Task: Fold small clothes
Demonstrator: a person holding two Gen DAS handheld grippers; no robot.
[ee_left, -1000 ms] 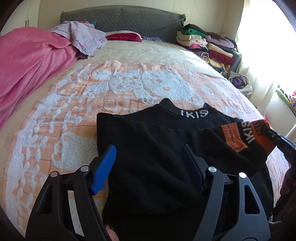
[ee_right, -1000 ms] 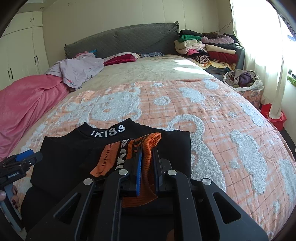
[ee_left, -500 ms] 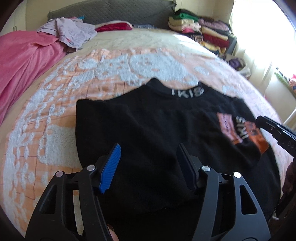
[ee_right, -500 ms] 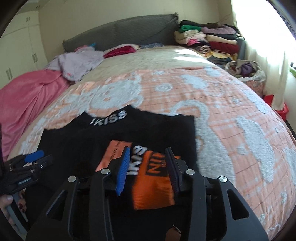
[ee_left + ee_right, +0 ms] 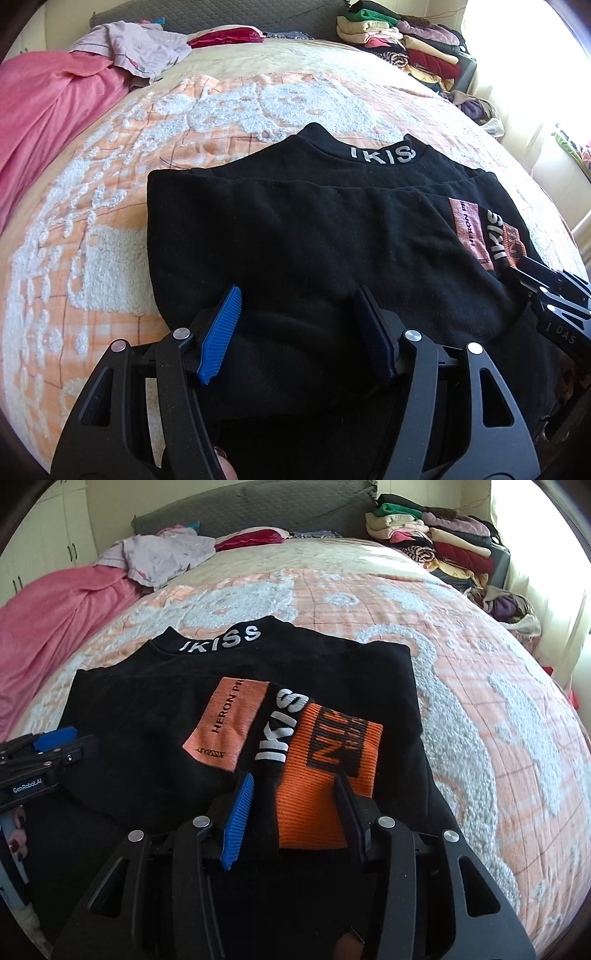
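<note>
A small black sweatshirt [image 5: 303, 229] with a white "IKISS" collar lies flat on the bed, both sleeves folded in over its body. It also shows in the right wrist view [image 5: 140, 720]. The right sleeve's orange cuff [image 5: 328, 775] and peach patch [image 5: 229, 723] rest on top. My left gripper [image 5: 295, 321] is open, low over the garment's left part. My right gripper [image 5: 295, 805] is open, its jaws standing either side of the orange cuff without holding it.
The peach and white patterned bedspread [image 5: 480, 686] covers the bed. A pink blanket [image 5: 48, 110] lies at the left edge. Loose lilac clothes [image 5: 136, 48] lie near the headboard. A stack of folded clothes [image 5: 436, 542] stands at the far right.
My right gripper opened and let go of the orange cuff, which now lies flat on the sweatshirt. Both grippers tilted down toward the garment.
</note>
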